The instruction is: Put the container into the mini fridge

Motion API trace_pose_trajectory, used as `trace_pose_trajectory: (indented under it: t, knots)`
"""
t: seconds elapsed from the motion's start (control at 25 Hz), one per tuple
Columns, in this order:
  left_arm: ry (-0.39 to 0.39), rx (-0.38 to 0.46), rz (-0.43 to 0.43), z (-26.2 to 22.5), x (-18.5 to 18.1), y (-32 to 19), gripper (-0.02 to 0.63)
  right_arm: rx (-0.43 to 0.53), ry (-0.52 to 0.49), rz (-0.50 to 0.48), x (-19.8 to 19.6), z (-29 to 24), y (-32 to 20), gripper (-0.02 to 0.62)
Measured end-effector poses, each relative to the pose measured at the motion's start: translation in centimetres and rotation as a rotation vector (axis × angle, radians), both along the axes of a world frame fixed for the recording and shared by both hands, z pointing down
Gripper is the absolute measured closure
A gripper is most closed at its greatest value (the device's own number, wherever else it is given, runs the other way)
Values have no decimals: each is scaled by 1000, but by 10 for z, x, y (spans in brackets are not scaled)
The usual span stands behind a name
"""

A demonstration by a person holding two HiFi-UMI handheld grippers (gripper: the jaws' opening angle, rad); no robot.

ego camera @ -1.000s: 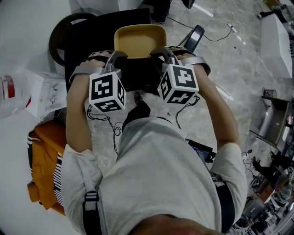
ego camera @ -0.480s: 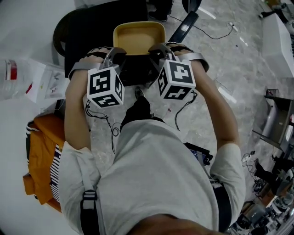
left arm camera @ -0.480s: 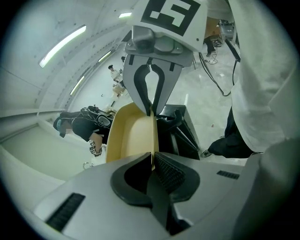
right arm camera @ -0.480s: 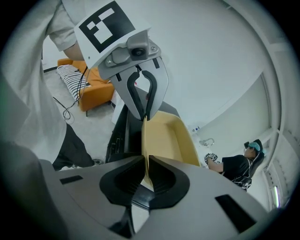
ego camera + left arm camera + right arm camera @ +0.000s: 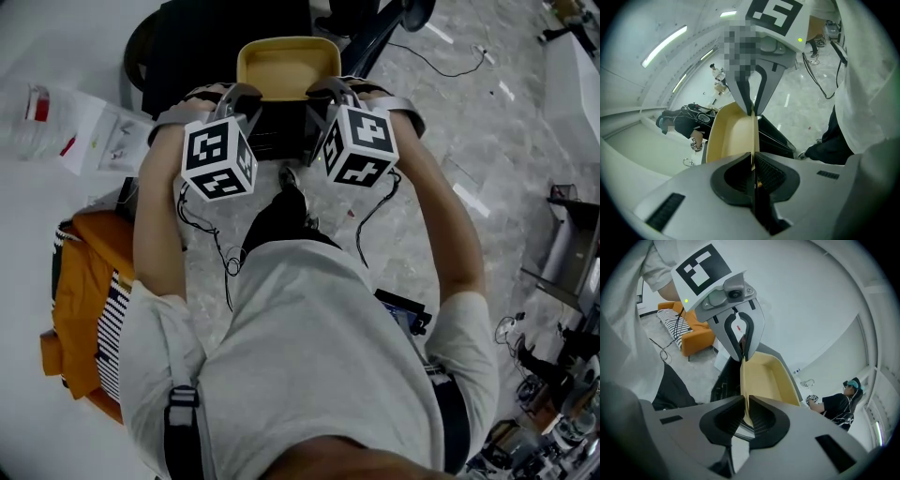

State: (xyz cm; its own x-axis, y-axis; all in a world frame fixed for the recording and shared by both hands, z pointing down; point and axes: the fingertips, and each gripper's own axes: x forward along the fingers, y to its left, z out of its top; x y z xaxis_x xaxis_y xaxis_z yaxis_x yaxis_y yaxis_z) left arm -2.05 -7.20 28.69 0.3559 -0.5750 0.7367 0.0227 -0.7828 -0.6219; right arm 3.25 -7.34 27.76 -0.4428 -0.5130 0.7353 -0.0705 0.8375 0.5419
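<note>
A shallow tan container (image 5: 288,67) hangs level between my two grippers, in front of the person's chest. The left gripper (image 5: 250,95) is shut on its left rim, and the left gripper view shows the rim (image 5: 753,140) pinched edge-on between the pads. The right gripper (image 5: 324,92) is shut on the opposite rim, with the container's wall (image 5: 746,380) running into its jaws. The container (image 5: 768,376) looks empty. A black box (image 5: 279,133), seemingly the mini fridge, lies directly under its near half; no door shows.
An orange seat with striped cloth (image 5: 80,300) is on the left, and a white packet (image 5: 98,139) lies on the pale surface above it. Cables (image 5: 450,66) trail over the marbled floor. A black chair (image 5: 211,37) stands behind the box. Another person (image 5: 840,401) sits farther off.
Both grippers and the container have drifted a little up the head view, still held the same way. The chair and floor clutter have shifted with the head's motion.
</note>
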Motion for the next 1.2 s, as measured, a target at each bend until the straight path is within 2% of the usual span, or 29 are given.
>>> trace_pose_trajectory:
  t: [0.48,0.72,1.0,1.2]
  knots:
    - [-7,-9,-19,21,-22,47,574,-17,15,-21,-23,23,45,541]
    - [-2,15,-17,27,-49,68,575,6,44,-12,-50,30,66,541]
    - [43,-9,14,42,-93,100,574,-40,39,44,-94,43,100,541]
    - [42,-42,45,61,-129,133,574,-65,39,80,-130,62,137,541]
